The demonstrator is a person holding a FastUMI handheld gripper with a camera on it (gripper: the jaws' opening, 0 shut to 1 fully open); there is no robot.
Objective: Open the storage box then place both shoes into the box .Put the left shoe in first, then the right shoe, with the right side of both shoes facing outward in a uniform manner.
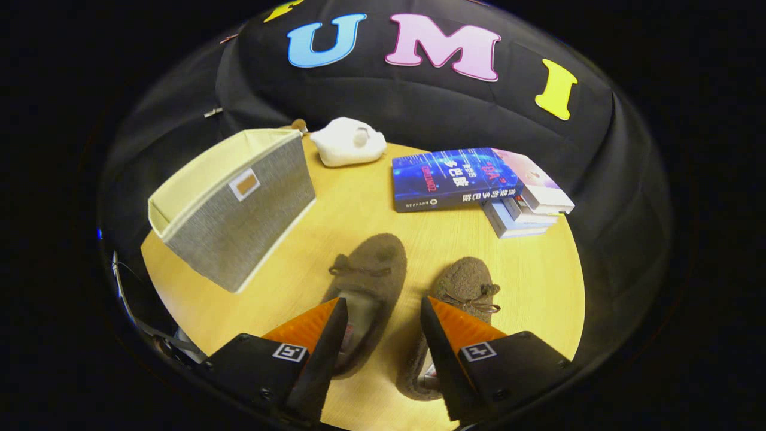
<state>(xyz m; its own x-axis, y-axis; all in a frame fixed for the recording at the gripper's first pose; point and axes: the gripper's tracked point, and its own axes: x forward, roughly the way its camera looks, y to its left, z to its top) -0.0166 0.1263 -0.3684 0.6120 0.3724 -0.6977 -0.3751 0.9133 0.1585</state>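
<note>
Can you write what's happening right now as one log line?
gripper: jaws open, holding nothing | shoes: on table | storage box: open

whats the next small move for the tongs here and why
Probably ease the tongs down and toward the shoe on their left, the one nearer the storage box, so both fingers straddle its rim. They are open and hold nothing, with both brown shoes just ahead. The box already stands open at the top. Which shoe is the left one I cannot tell for sure.
</note>
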